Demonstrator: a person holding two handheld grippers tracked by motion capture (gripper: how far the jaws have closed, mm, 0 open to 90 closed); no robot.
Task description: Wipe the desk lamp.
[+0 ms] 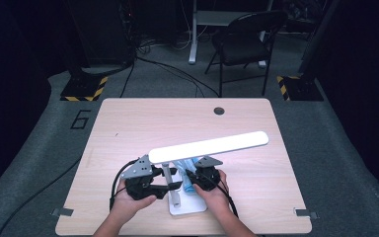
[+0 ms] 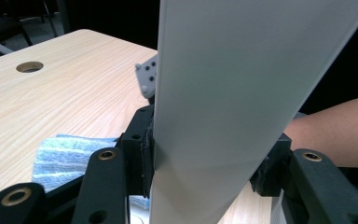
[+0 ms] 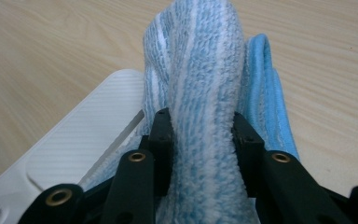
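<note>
Lamp [image 1: 209, 146] sits at the near-centre of the table [image 1: 128, 123]. Its lit bar's long axis runs across the table, low end at the left near the grippers, far end rising toward the right edge. The post [image 1: 170, 185] stands tilted on a white base [image 1: 190, 207] close to the near edge. In the left gripper view the bar [image 2: 242, 84] rises up the frame, widening toward the top.

Cloth [image 1: 186, 177], blue/white striped, lies bunched by the post, partly on the base; its long axis runs roughly near-to-far. In the right gripper view the cloth [image 3: 205, 93] stands up in a fold btwn the jaws, its far end draped over the base [image 3: 74, 144] and onto the wood.

L gripper [image 1: 175, 185] reaches in from the left, jaws pointing right; in its own view the pads press both sides of the bar — clamped on the lamp. L hand [image 1: 128, 200] is wrapped round the gripper body from below, forearm coming in from the bottom edge.

R gripper [image 1: 191, 177] points left/away, jaws squeezing the cloth fold on both sides. R hand [image 1: 214, 195] sits behind it; its forearm shows at the right of the left gripper view.
</note>
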